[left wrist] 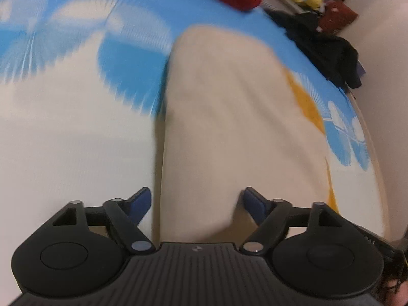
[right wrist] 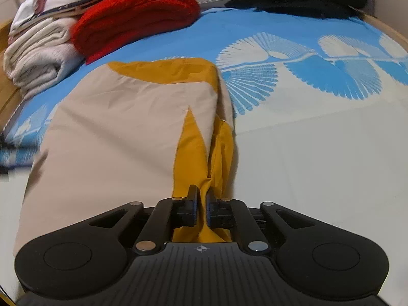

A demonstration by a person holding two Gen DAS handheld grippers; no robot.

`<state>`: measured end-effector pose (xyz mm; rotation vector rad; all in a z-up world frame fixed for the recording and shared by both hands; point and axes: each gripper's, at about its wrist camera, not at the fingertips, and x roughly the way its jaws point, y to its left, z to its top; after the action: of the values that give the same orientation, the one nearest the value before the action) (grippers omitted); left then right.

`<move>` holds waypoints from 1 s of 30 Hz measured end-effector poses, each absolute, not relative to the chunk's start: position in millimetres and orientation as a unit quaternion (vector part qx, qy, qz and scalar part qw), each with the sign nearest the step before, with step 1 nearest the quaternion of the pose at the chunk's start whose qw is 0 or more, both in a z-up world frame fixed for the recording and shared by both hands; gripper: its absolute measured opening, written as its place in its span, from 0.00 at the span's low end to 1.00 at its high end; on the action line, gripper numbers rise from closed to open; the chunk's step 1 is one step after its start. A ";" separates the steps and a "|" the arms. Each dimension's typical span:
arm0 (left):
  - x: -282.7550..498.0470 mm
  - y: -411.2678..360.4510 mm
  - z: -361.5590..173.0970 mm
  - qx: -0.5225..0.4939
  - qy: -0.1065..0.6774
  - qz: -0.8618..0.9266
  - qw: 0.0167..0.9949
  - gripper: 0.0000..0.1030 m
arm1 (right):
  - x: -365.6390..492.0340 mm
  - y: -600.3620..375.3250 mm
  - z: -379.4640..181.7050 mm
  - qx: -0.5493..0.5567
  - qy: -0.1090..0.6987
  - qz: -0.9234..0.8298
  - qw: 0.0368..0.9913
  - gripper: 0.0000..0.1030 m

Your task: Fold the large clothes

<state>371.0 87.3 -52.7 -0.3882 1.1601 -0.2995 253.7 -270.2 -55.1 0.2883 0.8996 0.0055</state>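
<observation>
While left tool [left wrist: 196, 199] gapes wide, right tool [right wrist: 201, 204] pinches garment [right wrist: 127, 127].

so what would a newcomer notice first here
The beige and mustard garment lies along a bed with a blue and white sheet; the right gripper has its jaws shut on the mustard end. A red folded knit sits at the far left, and the left gripper is open.
</observation>
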 end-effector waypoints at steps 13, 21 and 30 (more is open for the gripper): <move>325.3 77.7 -81.8 -0.342 0.518 -0.158 0.768 0.61 | 239.2 -287.7 -62.1 0.197 0.472 0.005 0.860 0.02; 327.2 77.7 -65.5 -0.244 0.546 -0.136 0.790 0.75 | 237.8 -296.4 -57.7 0.206 0.461 0.011 0.863 0.04; 294.4 61.8 -14.1 -0.108 0.507 -0.161 0.840 0.68 | 228.8 -288.7 -48.9 0.101 0.451 -0.011 0.887 0.04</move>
<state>294.4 61.8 -14.1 -0.2284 1.0708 -0.3394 228.8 -288.7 -48.9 0.2098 0.9386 -0.0223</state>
